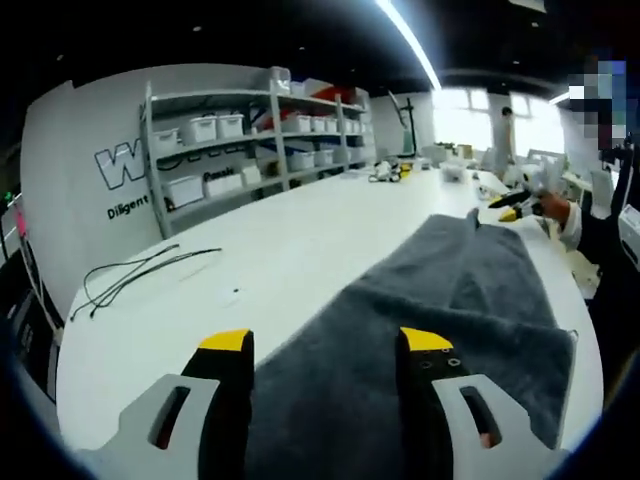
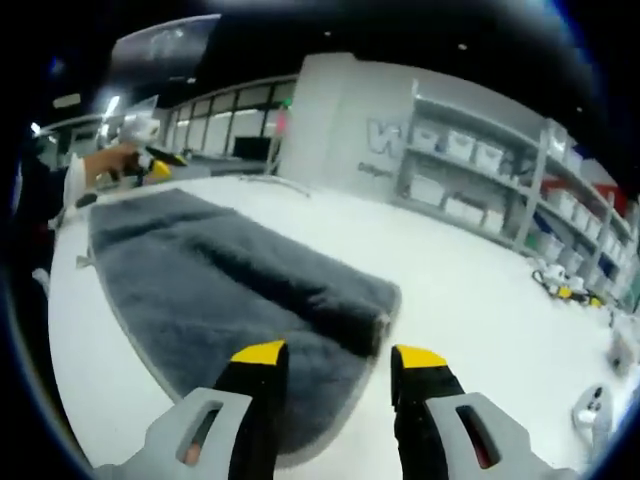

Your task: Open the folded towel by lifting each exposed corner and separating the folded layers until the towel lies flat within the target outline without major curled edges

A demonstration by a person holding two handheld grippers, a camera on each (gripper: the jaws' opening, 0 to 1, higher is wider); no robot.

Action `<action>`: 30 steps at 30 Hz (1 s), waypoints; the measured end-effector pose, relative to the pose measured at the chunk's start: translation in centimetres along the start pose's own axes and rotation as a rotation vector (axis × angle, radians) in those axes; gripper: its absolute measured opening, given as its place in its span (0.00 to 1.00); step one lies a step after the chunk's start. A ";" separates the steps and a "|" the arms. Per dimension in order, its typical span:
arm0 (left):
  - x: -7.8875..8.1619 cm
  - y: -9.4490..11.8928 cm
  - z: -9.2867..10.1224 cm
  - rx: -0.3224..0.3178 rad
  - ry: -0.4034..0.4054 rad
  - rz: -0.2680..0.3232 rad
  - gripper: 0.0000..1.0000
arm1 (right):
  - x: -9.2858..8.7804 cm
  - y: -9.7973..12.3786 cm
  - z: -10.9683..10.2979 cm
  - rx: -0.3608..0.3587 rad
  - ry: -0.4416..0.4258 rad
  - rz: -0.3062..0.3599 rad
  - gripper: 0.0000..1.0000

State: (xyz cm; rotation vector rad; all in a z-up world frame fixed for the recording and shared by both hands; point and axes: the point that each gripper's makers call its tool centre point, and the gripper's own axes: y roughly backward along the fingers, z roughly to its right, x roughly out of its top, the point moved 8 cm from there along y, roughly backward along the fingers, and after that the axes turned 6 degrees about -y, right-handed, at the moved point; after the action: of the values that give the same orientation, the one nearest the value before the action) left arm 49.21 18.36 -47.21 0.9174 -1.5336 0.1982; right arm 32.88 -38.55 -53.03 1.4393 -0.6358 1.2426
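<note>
Two open hand-held grippers (image 1: 326, 345) (image 2: 329, 358) flank grey towel (image 1: 450, 300).

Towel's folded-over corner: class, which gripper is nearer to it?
Right. The right gripper hovers just short of the folded-over corner; the left gripper is at the far end of the towel.

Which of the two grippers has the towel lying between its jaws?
The left gripper: grey towel fills its gap. The right gripper straddles the towel's edge.
</note>
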 end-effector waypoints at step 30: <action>8.9 -10.8 4.6 -0.249 -0.091 0.066 0.46 | -1.2 2.3 -3.4 -0.088 -0.101 -0.008 0.32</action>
State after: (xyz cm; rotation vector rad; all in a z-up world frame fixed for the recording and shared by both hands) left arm 53.51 4.55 -44.27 0.6865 -1.6320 0.0112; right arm 29.33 -36.35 -53.71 1.4368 -0.7434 1.1272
